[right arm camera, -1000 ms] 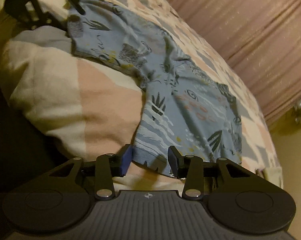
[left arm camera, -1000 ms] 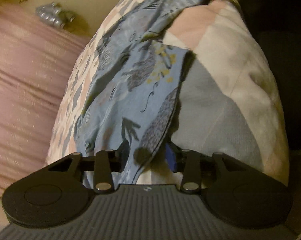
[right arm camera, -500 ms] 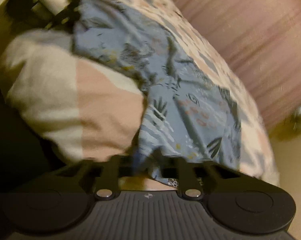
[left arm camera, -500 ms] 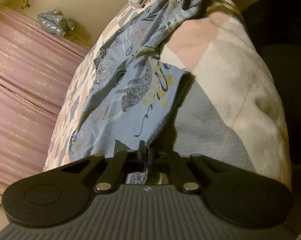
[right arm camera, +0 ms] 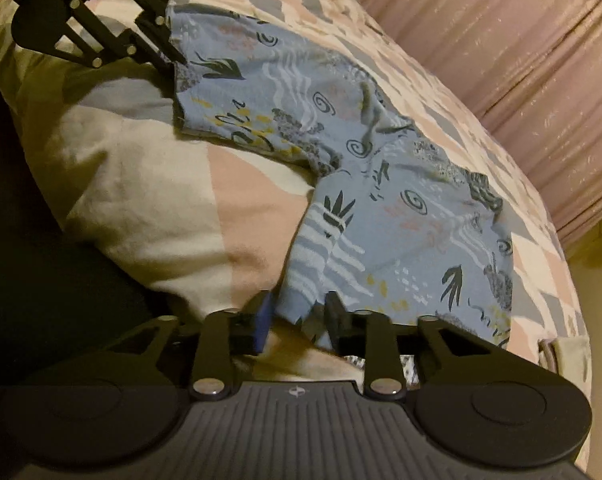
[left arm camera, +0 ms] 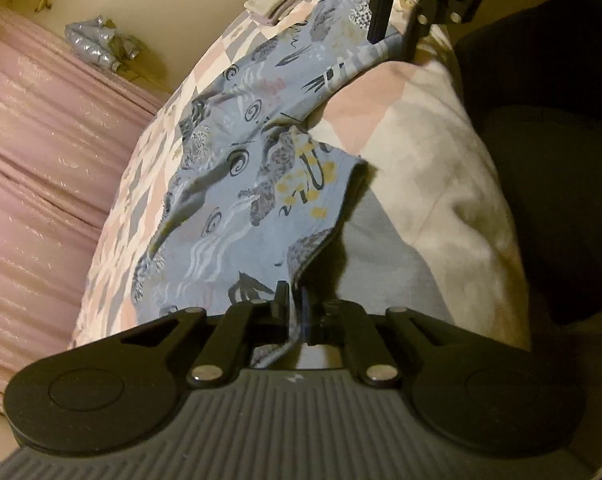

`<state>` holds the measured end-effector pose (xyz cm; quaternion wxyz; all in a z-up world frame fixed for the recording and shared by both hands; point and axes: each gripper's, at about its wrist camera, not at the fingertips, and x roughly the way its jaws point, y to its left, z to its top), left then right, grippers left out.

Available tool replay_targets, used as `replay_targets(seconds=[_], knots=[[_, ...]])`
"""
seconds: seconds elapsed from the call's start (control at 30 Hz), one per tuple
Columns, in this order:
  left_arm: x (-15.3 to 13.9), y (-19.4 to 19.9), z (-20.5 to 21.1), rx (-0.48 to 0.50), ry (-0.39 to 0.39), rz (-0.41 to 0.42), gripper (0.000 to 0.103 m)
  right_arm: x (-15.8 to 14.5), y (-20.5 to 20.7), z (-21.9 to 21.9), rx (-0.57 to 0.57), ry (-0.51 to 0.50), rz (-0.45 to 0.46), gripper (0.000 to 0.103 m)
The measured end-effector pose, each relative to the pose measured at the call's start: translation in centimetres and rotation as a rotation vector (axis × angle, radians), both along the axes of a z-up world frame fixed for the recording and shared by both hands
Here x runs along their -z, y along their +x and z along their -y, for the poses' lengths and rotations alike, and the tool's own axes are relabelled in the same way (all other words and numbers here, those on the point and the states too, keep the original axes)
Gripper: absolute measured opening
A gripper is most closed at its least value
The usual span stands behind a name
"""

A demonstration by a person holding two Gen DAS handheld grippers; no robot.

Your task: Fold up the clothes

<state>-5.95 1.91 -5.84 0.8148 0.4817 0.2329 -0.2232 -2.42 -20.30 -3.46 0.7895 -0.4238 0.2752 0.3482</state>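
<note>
Your left gripper (left arm camera: 297,312) has closed within the last second: its jaws, apart a moment ago, now pinch the hem of the blue patterned garment (left arm camera: 261,184) at bottom centre of the left view. Your right gripper (right arm camera: 297,320) looked closed half a second ago, though that view was blurred; now its jaws stand apart around the other hem corner. The garment lies spread on the patchwork bedspread (right arm camera: 141,200), mid-frame. Only one corner is held, so lifting for the fold looks premature.
</note>
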Motion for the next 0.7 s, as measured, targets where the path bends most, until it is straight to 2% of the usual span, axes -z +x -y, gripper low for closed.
replay_targets(seconds=[0.07,0.13,0.27,0.33,0.43,0.53,0.57,0.6,0.67,0.7], knots=[[-0.7,-0.5,-1.0,-0.04,-0.064,-0.013,0.013,-0.3,-0.2,0.6,0.025,0.033,-0.023,0.031],[-2.0,-0.1,-2.6,-0.128,-0.154,-0.004,0.018,-0.8,-0.3,1.2,0.056,0.074,-0.031,0.031],[-4.1,2.2,-7.1,-0.403,-0.318,0.015,0.035,-1.9,-0.4,2.0,0.107,0.143,-0.03,0.031],[-4.5,3.8,-9.6,-0.555,-0.394,-0.003,0.035,-2.3,-0.2,2.2,0.129,0.164,-0.025,0.032],[-4.5,5.7,-12.5,-0.689,-0.55,-0.096,0.035,-2.8,0.1,2.5,0.153,0.19,-0.014,0.035],[-3.9,7.0,-14.8,-0.759,-0.672,-0.202,0.031,-3.4,1.0,2.7,0.166,0.199,0.009,0.037],[-3.6,7.2,-15.2,-0.771,-0.705,-0.235,0.015,-3.7,1.5,2.8,0.167,0.203,0.017,0.038],[-3.5,7.3,-15.4,-0.778,-0.713,-0.249,0.006,-4.0,2.4,2.8,0.166,0.211,0.023,0.04],[-3.8,7.1,-15.6,-0.791,-0.707,-0.247,0.004,-4.4,4.6,2.9,0.162,0.23,0.035,0.043],[-4.1,7.0,-15.6,-0.802,-0.676,-0.228,0.004,-4.7,5.9,2.9,0.159,0.245,0.038,0.043]])
